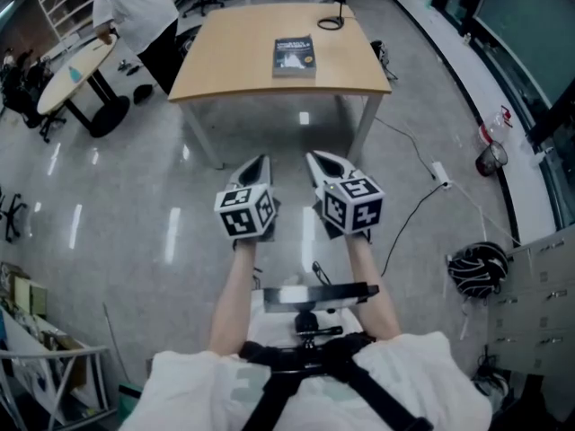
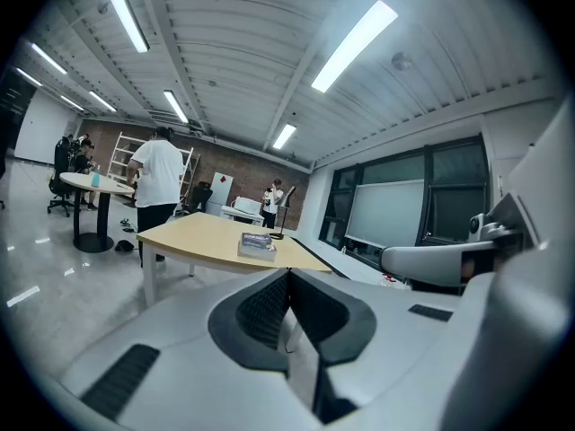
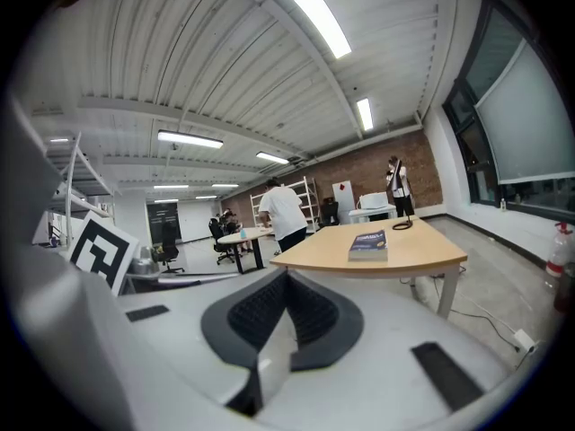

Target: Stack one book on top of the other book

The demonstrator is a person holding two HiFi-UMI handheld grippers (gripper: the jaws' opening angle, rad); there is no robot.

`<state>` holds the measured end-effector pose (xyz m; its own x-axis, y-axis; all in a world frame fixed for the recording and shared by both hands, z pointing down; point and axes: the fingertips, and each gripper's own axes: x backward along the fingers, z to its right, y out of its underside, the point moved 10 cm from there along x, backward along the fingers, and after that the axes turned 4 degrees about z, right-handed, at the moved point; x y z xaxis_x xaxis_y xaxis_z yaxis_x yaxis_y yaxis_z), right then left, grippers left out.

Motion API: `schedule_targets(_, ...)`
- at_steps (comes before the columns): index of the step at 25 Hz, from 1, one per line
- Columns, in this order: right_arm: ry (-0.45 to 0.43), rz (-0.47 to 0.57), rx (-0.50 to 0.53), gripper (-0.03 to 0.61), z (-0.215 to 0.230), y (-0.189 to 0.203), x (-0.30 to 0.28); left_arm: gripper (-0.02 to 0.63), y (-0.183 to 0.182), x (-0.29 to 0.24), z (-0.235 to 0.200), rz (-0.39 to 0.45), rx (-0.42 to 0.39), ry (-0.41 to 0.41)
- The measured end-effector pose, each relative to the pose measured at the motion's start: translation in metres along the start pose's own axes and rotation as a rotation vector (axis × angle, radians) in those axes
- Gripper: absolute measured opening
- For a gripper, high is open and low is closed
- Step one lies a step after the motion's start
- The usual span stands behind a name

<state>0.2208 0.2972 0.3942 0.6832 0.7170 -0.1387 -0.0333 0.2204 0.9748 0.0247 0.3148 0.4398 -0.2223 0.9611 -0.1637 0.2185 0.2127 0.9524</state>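
Note:
Two dark-covered books lie one on the other as a stack (image 1: pixel 294 55) on the far half of a light wooden table (image 1: pixel 234 70); the same stack of books (image 2: pixel 258 243) shows in the left gripper view and the stack of books (image 3: pixel 368 245) in the right gripper view. My left gripper (image 1: pixel 261 162) and right gripper (image 1: pixel 316 158) hover side by side over the floor, well short of the table's near edge. Both are shut with nothing between the jaws. They point toward the table.
A black cable coil (image 1: pixel 331 22) lies at the table's far edge. A person in a white shirt (image 1: pixel 135 12) stands by a round table (image 1: pixel 72 68) at the left. A power strip (image 1: pixel 439 174) with cables and a black helmet (image 1: pixel 478 268) lie on the floor at the right.

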Motion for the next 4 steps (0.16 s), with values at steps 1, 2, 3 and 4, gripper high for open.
schedule_targets(1, 0.001, -0.001, 0.001, 0.000, 0.0000, 0.0001, 0.0005, 0.016, -0.0001, 0.0007, -0.0001, 0.001, -0.001, -0.002)
schedule_targets(2, 0.001, -0.001, 0.002, 0.002, 0.0001, 0.0002, 0.0010, 0.015, -0.0002, 0.0014, -0.0003, 0.003, 0.000, -0.003)
schedule_targets(3, 0.001, -0.001, 0.002, 0.000, 0.0001, 0.0001, 0.0013, 0.015, -0.0004, 0.0019, -0.0006, 0.004, 0.001, -0.005)
schedule_targets(4, 0.001, -0.001, 0.002, 0.000, 0.0002, -0.0001, 0.0016, 0.015, -0.0007, 0.0024, -0.0010, 0.006, 0.003, -0.007)
